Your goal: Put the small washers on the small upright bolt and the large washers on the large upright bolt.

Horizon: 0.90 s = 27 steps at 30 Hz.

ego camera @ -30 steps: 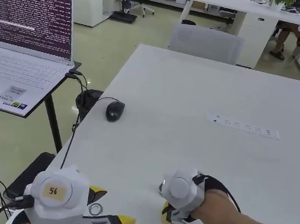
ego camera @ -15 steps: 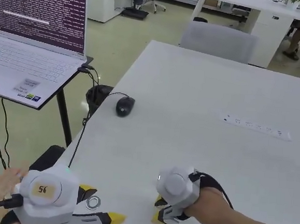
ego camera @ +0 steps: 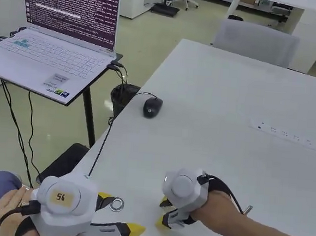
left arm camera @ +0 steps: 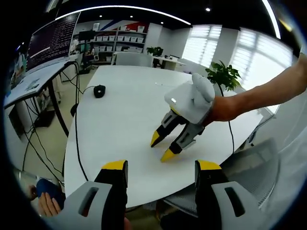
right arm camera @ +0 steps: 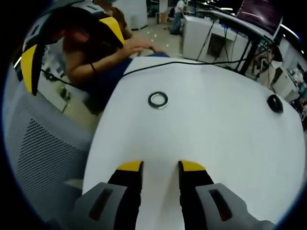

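One silver washer (right arm camera: 158, 99) lies flat on the white table (ego camera: 214, 100) near its front left corner. In the head view the washer (ego camera: 116, 204) shows between the yellow tips of my left gripper (ego camera: 118, 214), which is open and holds nothing. In the right gripper view that gripper (right arm camera: 72, 48) hangs at the table's edge, apart from the washer. My right gripper (right arm camera: 160, 166) points at the washer from a short way off, jaws open with bare table between them. It also appears in the left gripper view (left arm camera: 162, 146). A small upright metal pin (ego camera: 247, 211) stands behind my right arm.
An open laptop (ego camera: 53, 60) sits on a stand left of the table, its cable trailing down. A black mouse (ego camera: 152, 107) and a white power strip (ego camera: 288, 133) lie farther back. A grey chair (ego camera: 257, 41) stands at the far edge.
The head camera has swung, shifting the whole picture. The right gripper has edged slightly closer to the washer. Both grippers keep their jaws as before.
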Each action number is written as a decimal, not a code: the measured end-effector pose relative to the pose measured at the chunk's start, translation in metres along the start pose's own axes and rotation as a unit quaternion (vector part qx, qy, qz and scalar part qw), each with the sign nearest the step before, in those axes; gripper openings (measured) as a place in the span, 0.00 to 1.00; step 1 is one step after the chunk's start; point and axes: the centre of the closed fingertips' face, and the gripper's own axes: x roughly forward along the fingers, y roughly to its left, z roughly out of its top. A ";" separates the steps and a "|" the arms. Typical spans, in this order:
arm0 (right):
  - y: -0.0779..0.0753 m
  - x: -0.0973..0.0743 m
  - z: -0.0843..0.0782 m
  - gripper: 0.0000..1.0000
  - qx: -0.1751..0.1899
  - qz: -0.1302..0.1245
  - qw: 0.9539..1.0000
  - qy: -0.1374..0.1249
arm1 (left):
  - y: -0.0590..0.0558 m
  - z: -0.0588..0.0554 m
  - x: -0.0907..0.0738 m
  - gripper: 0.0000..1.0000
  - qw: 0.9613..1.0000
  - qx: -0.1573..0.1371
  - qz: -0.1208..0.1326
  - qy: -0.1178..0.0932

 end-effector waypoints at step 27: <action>0.000 0.050 0.081 0.34 -0.150 0.075 0.986 0.015 | 0.003 -0.005 -0.025 0.56 0.999 -0.024 0.031 -0.019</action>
